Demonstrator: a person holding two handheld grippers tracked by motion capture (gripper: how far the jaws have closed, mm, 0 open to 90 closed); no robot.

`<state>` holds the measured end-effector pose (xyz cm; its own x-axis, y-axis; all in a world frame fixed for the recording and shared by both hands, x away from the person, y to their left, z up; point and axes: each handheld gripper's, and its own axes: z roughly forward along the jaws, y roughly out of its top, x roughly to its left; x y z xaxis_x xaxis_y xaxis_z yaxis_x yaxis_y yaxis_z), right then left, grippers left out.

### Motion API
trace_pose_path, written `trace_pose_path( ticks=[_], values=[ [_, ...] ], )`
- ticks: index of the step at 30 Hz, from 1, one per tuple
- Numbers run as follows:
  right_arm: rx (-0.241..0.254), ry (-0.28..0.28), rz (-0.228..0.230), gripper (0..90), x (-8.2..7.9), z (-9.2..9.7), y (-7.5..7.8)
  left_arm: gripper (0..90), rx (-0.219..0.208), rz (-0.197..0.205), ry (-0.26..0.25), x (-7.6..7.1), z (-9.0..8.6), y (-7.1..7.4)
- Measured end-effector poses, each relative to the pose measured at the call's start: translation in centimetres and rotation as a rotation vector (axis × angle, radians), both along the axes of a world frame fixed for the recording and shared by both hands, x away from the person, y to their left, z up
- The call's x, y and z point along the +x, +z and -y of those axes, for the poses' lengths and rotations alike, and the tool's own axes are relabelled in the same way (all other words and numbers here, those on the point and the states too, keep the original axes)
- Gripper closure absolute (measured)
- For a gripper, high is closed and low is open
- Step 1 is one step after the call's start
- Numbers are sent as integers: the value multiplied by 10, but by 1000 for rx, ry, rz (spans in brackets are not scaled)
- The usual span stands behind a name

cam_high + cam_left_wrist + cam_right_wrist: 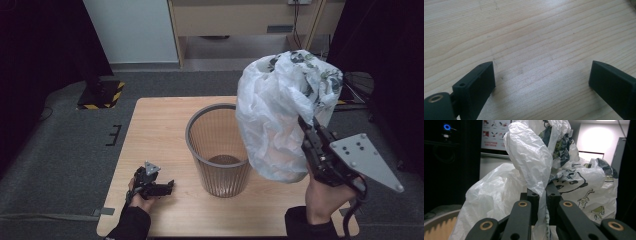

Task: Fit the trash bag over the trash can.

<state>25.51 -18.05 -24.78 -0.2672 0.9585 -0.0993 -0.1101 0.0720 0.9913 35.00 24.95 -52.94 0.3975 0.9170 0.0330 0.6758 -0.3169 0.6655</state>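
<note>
Right hand-held gripper (pixel 306 131) raised, clamping plastic bag (pixel 280 115) beside bin (pixel 220 150).

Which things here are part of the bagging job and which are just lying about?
In the job: white plastic bag, pinched in the right gripper; mesh wastebasket; left gripper, open, resting on the table.
Lying about: yellow-black striped base; wooden shelf unit.

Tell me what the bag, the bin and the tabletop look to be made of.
Bag: thin plastic film, white and partly printed, judging by its fine crinkles and translucency.
Bin: probably grey metal mesh or slatted plastic; the table shows through its wall.
Tabletop: light wood or wood-look laminate, matte, with visible grain lines.
</note>
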Motion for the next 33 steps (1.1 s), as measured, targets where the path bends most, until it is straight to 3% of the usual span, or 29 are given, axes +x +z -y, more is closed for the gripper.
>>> trace_pose_path(
  ticks=[12,17,29,33],
  values=[
    [30,42,-23,853,0,-24,-16,62,-2,0,-2,0,0,0],
    [55,86,-47,853,4,-40,-25,62,-1,0,-2,0,0,0],
    [66,165,-27,853,-3,-70,-13,62,3,-2,-12,0,1,0],
    [61,179,-54,852,2,-77,-20,62,-1,-3,-9,0,1,0]
  ],
)
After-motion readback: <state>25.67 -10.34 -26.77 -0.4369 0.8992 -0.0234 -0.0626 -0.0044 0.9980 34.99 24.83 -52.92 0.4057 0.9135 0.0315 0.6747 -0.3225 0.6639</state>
